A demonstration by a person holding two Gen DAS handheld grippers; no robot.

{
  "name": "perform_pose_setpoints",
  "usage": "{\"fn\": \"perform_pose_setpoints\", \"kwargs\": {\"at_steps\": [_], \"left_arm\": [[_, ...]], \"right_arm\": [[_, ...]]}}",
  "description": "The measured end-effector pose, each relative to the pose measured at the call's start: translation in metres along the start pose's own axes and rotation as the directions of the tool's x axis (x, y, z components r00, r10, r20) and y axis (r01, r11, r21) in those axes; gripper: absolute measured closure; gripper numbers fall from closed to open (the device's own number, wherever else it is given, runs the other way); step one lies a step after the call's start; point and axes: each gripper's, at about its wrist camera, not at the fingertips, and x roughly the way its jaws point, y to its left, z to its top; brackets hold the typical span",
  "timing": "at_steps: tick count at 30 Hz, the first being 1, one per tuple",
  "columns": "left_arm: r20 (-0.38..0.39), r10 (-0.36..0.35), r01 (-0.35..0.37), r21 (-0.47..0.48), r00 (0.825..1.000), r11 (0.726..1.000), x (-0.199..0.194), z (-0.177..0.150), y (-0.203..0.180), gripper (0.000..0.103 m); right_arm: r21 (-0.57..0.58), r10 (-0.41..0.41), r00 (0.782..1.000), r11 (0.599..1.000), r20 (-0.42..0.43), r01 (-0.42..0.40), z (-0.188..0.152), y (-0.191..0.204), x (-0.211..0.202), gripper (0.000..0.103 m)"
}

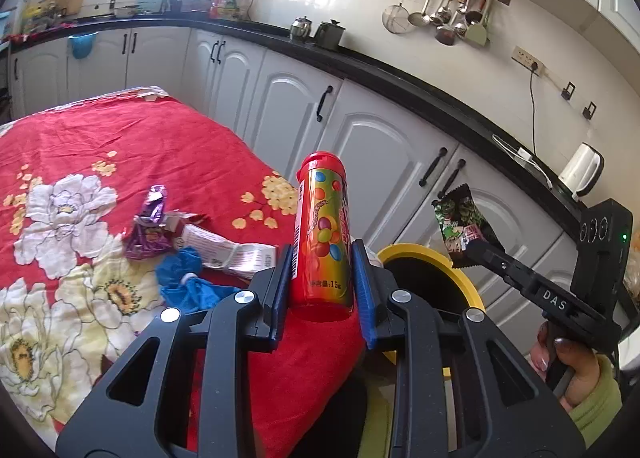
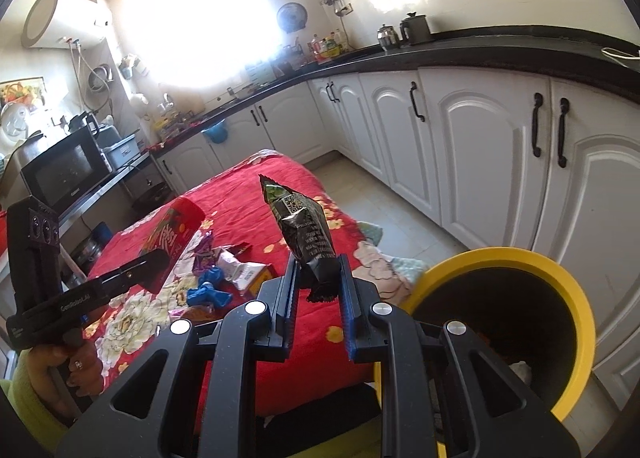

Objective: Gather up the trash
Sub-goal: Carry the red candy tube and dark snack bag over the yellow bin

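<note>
Red floral cloth [image 1: 132, 146] bears wrappers [image 1: 224, 250] beside white kitchen cabinets [image 1: 288, 106].

Red candy tube [image 1: 322, 232] upright, clamped; green-black snack wrapper [image 2: 306, 234] pinched above yellow-rimmed bin [image 2: 578, 322]; purple wrapper [image 1: 148, 228], blue glove [image 1: 188, 284] on bench.

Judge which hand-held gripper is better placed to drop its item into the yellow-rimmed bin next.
Probably right: the right hand-held gripper, clamping the dark green snack wrapper, sits beside the yellow-rimmed black bin. The left hand-held gripper holds the red candy tube over the table.
</note>
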Motion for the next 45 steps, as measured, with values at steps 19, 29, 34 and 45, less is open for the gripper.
{"fn": "perform_pose_setpoints", "kwargs": {"at_steps": [19, 29, 34, 45], "left_arm": [[-0.036, -0.041, 0.044, 0.077, 0.999, 0.996, 0.023, -0.011, -0.048, 0.081], [-0.063, -0.065, 0.072, 0.116, 0.996, 0.991, 0.039, -0.019, -0.072, 0.081], [-0.088, -0.081, 0.092, 0.129, 0.993, 0.987, 0.052, -0.024, -0.084, 0.081], [-0.143, -0.096, 0.119, 0.160, 0.985, 0.980, 0.084, -0.036, -0.106, 0.081]], "right_arm": [[0.067, -0.096, 0.995, 0.993, 0.037, 0.094, -0.009, -0.053, -0.030, 0.085], [0.108, -0.137, 0.990, 0.985, 0.034, 0.133, -0.018, -0.081, -0.038, 0.085], [0.102, -0.175, 0.984, 0.980, 0.016, 0.172, -0.024, -0.089, -0.037, 0.085], [0.148, -0.217, 0.976, 0.965, -0.014, 0.216, -0.039, -0.115, -0.035, 0.085]]}}
